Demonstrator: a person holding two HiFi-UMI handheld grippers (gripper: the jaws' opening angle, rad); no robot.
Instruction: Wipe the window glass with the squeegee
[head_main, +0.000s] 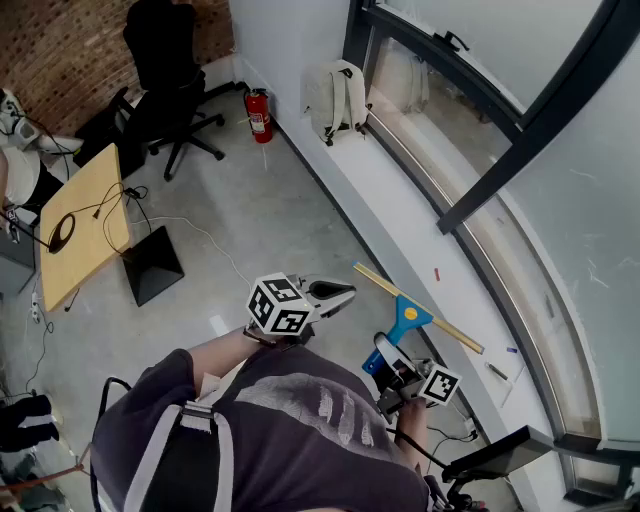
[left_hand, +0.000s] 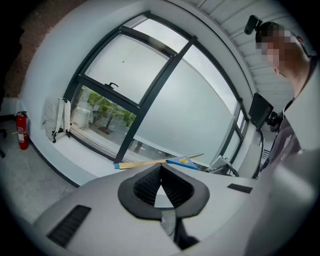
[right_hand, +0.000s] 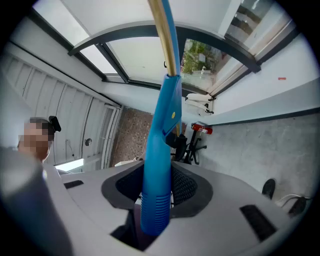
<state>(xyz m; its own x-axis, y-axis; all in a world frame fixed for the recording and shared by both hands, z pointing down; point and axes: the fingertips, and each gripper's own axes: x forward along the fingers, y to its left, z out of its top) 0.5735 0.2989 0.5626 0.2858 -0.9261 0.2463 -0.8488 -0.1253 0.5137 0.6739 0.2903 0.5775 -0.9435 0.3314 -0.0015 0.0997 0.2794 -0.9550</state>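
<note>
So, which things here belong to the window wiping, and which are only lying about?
For the job: squeegee, held in the jaws of the right gripper; window glass.
Just lying about: backpack by the window; fire extinguisher; office chair; wooden table.

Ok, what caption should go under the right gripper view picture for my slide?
Right gripper clamps the blue squeegee by its handle, window frame beyond.
</note>
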